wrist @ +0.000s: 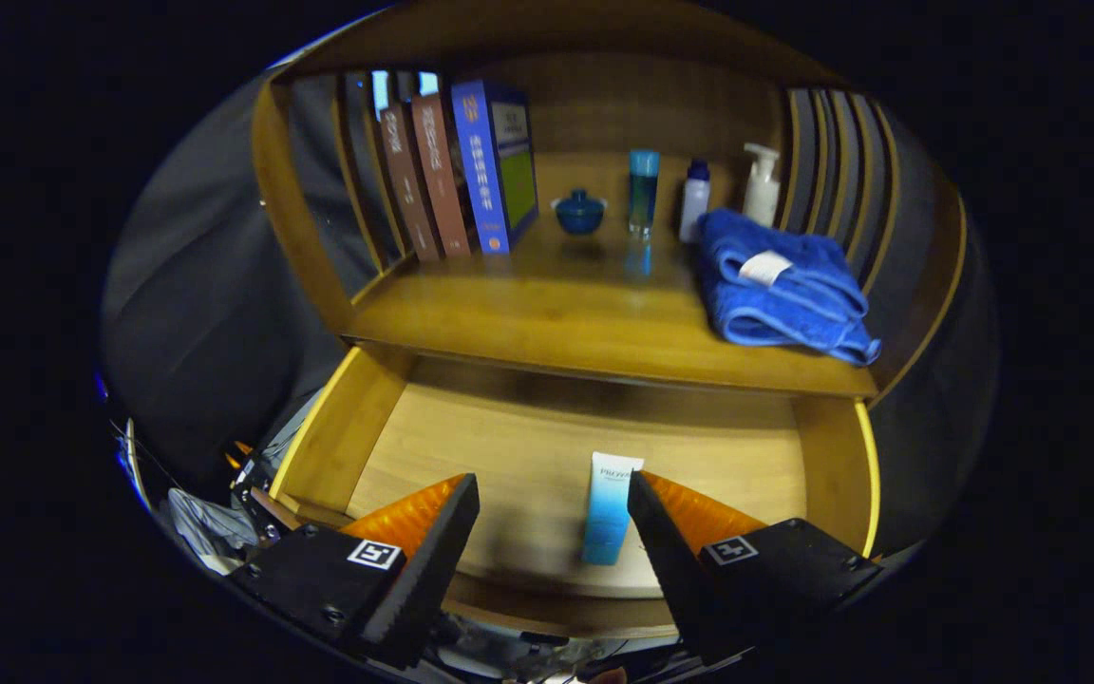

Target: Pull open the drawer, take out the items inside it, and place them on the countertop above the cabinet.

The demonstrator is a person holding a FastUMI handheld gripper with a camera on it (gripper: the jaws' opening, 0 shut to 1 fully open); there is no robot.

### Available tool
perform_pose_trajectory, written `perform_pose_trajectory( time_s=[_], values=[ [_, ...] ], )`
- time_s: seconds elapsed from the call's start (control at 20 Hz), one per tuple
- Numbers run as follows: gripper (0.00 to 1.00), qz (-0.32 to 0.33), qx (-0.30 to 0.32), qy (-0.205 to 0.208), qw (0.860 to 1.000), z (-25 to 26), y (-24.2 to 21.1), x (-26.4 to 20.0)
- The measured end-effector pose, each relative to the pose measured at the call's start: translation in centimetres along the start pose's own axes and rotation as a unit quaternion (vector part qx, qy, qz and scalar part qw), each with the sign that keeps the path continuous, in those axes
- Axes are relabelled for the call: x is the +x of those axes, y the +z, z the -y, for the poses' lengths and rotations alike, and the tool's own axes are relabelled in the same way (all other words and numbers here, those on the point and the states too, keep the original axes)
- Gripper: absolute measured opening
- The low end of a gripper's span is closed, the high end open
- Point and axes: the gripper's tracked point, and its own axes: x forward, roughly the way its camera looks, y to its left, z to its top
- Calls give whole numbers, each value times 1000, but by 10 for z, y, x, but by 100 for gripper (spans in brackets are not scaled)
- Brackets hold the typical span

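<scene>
The wooden cabinet (319, 256) takes up the middle of the frame, and its drawer (338, 437) in the lower half stands pulled well out, so the first step of the task looks done. The worktop (566, 313) above the drawer already carries plenty: a folded blue towel (780, 285) at right of centre, a row of books (471, 166) leaning at upper left, and along the back a pump bottle (762, 185), a small white bottle (695, 198), a tall teal bottle (643, 190) and a little blue lidded jar (579, 211). Whether any of these came out of the drawer cannot be told. Inside the drawer, one item shows on the pale floor: a small blue and white tube (609, 508), lying near the drawer's front edge, lower centre of the frame. The tongs (554, 494) are spread wide apart above the drawer with nothing between the tips pressed; the tube lies in the gap, closer to the right finger, and neither finger seems to touch it. Judging from this, the tube is yet to be gripped, lifted and set on the worktop, where bare wood at centre front offers room.
</scene>
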Motion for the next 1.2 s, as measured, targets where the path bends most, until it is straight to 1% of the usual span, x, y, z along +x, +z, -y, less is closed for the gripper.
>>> perform_pose_trajectory(
  time_s=[0.1, 0.2, 0.3, 0.45, 0.65, 0.75, 0.8, 0.9, 1.0, 1.05, 1.1, 1.2],
  values=[
    [100, -69, 7, -6, 998, 3, -11, 16],
    [100, -117, 5, -21, 993, 15, -25, 40],
    [100, -153, 3, -50, 987, 36, -40, 58],
    [99, -191, 28, -70, 979, 57, -61, 78],
    [88, -244, 45, -80, 966, 69, -79, 91],
    [83, -236, 48, -67, 968, 67, -70, 93],
    [76, -245, 48, -68, 966, 64, -67, 91],
    [64, -243, 27, -67, 967, 60, -69, 93],
    [51, -236, 19, -70, 969, 58, -68, 91],
    [44, -230, 32, -67, 970, 55, -67, 88],
    [34, -229, 41, -59, 971, 51, -71, 87],
    [34, -227, 45, -46, 972, 53, -69, 80]
  ],
)
